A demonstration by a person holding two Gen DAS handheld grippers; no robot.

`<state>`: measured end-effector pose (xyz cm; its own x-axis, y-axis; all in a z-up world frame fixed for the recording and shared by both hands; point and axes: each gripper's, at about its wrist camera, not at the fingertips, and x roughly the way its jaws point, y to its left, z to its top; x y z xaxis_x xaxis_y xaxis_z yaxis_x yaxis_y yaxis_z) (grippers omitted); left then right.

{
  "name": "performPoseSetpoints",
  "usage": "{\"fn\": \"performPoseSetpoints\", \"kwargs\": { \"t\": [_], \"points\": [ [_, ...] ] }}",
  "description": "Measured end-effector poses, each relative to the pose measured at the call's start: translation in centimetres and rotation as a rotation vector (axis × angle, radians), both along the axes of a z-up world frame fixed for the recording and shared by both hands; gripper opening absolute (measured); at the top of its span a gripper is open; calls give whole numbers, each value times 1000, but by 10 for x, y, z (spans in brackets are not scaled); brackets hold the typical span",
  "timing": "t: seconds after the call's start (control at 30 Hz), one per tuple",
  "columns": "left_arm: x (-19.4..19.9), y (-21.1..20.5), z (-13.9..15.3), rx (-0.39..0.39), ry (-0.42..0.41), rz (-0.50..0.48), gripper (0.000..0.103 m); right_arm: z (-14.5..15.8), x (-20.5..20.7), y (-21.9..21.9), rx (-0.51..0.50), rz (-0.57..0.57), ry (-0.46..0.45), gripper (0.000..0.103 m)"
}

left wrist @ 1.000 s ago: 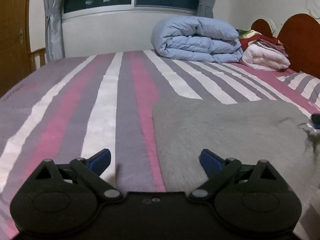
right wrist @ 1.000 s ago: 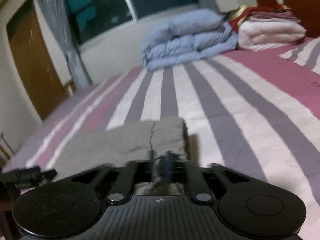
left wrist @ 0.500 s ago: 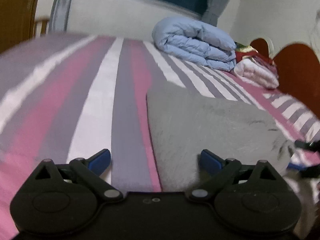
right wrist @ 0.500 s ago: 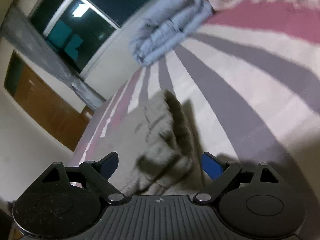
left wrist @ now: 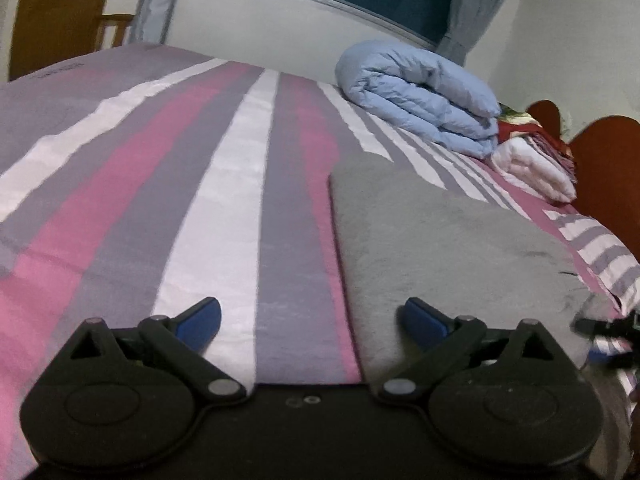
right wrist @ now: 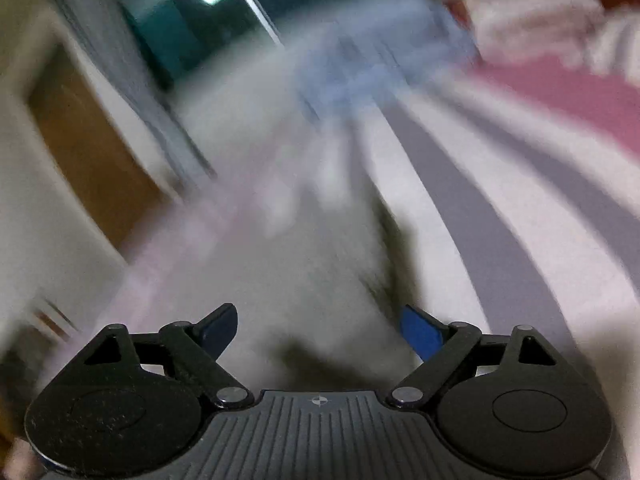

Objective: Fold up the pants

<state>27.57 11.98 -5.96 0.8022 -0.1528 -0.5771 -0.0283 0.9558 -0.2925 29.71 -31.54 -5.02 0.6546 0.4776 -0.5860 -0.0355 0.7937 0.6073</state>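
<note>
Grey pants point(left wrist: 432, 240) lie folded flat on the striped bed point(left wrist: 224, 208) — left gripper point(left wrist: 312, 316) spread and empty, right gripper point(right wrist: 318, 326) wide but closing, seemingly holding nothing in a blurred view — with perhaps one fold remaining.

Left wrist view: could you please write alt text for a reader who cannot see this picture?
Grey pants lie flat on a bed with pink, white and purple stripes, seen over the open left gripper, which holds nothing. A folded blue duvet and a stack of folded blankets sit farther back, near the wooden headboard.
</note>
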Motion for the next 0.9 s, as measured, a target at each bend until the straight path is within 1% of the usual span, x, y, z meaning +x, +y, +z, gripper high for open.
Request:
{"fn": "performPoseSetpoints", "kwargs": {
  "t": [0.03,0.07,0.13,0.2,0.23,0.27,0.3,0.33,0.37,0.43,0.5,0.57,0.63,0.7,0.73,0.77,0.9],
  "points": [
    [-5,2,3,4,-8,17,91,-3,-7,-7,64,-30,-30,87],
    [-14,6,6,12,-28,25,91,0,-16,-12,83,-52,-64,87],
    [-34,11,6,51,-60,49,91,10,-31,-19,105,-71,-134,87],
    [-55,15,1,72,-67,64,89,18,-40,-22,152,-66,-172,87],
    [-65,16,0,77,-62,68,88,21,-45,-22,155,-68,-188,87],
    [-75,16,0,81,-72,87,87,23,-50,-22,158,-69,-195,87],
    [-81,15,4,80,-102,100,87,23,-57,-22,167,-77,-204,87],
    [-86,14,8,85,-135,101,86,21,-62,-20,182,-85,-207,87],
    [-90,11,11,96,-149,96,87,19,-63,-15,203,-86,-195,87],
    [-89,0,10,117,-138,61,87,14,-63,-11,261,-86,-174,87],
    [-86,-13,9,166,-128,10,87,6,-62,-8,318,-93,-172,87],
    [-78,-26,5,194,-103,-49,86,2,-56,-9,358,-101,-154,87],
    [-72,-35,-1,230,-80,-75,86,-2,-51,-10,382,-106,-137,87],
    [-66,-39,-7,247,-56,-73,85,-4,-48,-11,391,-114,-130,87],
    [-66,-39,-10,245,-57,-67,85,-6,-48,-10,400,-116,-128,87],
    [-63,-37,-12,241,-59,-53,84,-8,-47,-8,408,-117,-126,87],
    [-59,-29,-13,207,-78,6,84,-18,-23,-2,437,-126,-105,87]
  ]
}}
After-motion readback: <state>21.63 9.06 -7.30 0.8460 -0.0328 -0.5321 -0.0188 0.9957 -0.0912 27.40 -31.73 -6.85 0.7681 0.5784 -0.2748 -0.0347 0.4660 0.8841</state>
